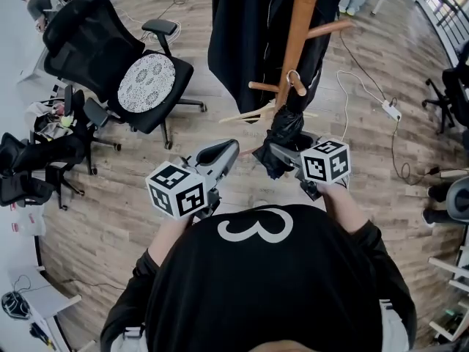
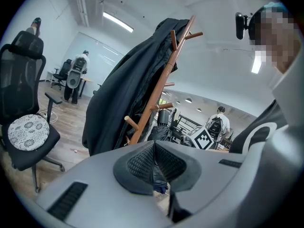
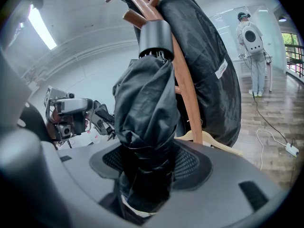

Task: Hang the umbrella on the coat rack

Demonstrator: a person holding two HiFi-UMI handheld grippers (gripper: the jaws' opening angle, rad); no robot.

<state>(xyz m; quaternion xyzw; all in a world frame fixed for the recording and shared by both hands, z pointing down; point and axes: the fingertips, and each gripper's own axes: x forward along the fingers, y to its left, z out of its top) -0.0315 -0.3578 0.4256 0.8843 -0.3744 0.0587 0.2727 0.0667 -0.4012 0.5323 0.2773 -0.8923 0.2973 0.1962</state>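
Clamping the umbrella (image 3: 145, 103) in my right fingers (image 3: 190, 163), left fingers (image 2: 142, 163) closed empty, I should lift it steadily onto a bare peg (image 1: 262, 87) of the coat rack (image 1: 300, 20).

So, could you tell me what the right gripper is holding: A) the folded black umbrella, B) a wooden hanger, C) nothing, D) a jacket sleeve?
A: the right gripper has its fingers shut on the folded black umbrella, beside the coat rack.
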